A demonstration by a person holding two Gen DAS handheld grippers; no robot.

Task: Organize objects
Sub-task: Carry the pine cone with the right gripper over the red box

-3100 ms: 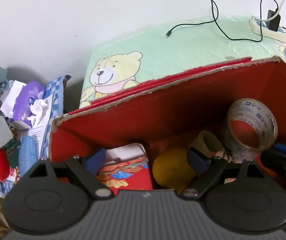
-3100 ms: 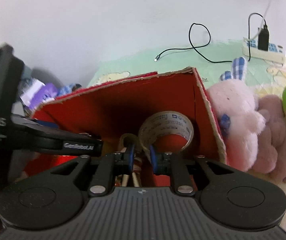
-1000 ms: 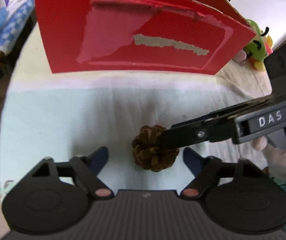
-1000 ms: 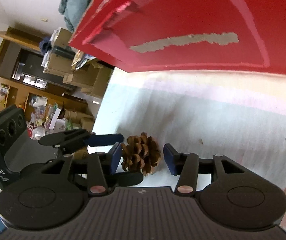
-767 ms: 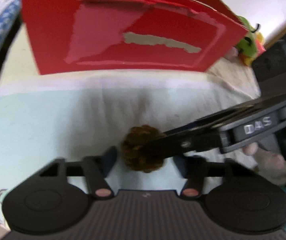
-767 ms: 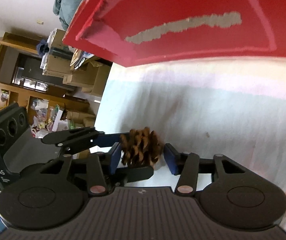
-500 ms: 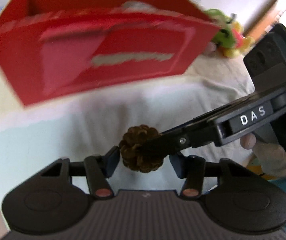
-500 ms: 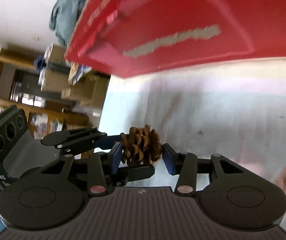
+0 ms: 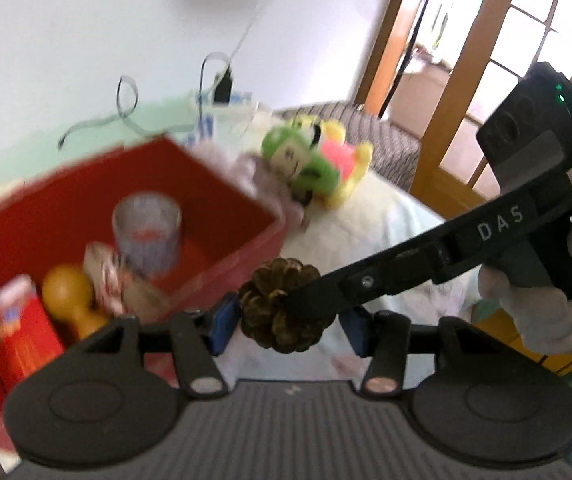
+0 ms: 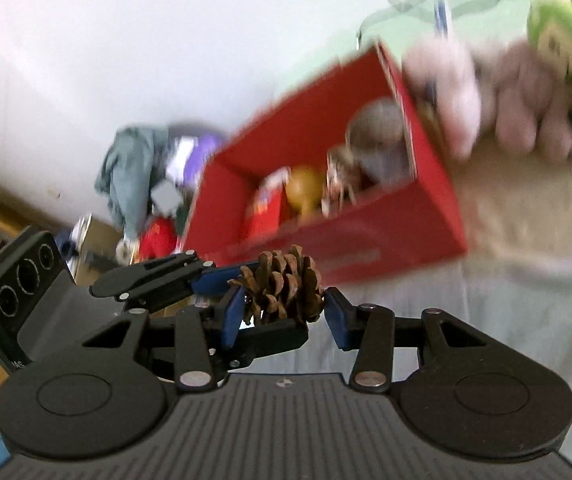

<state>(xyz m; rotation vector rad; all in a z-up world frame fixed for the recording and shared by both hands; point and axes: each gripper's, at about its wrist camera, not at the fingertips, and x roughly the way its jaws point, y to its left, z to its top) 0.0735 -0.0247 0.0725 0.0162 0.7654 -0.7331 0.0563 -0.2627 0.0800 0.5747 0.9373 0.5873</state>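
A brown pine cone [image 9: 284, 305] is held in the air between both grippers, in front of the open red box [image 9: 242, 236]. My left gripper [image 9: 288, 326] is shut on the pine cone, and the right gripper's finger [image 9: 366, 288] crosses in from the right against it. In the right wrist view the right gripper [image 10: 284, 314] is shut on the pine cone [image 10: 284, 290], with the left gripper's blue finger [image 10: 216, 278] touching it from the left. The red box [image 10: 366, 248] holds a tape roll [image 9: 148, 228], a yellow gourd-shaped thing [image 9: 72, 294] and a red packet [image 9: 22, 332].
Plush toys, green [image 9: 310, 164] and pink [image 10: 498, 96], lie to the right of the box on the bed. Cables and a power strip [image 9: 222, 92] lie behind the box by the wall. A clutter pile with grey cloth [image 10: 130, 176] is left of the box.
Both grippers closed on the pine cone on the bed and lifted it together. The views tilted up, so the open top of the red box now shows.
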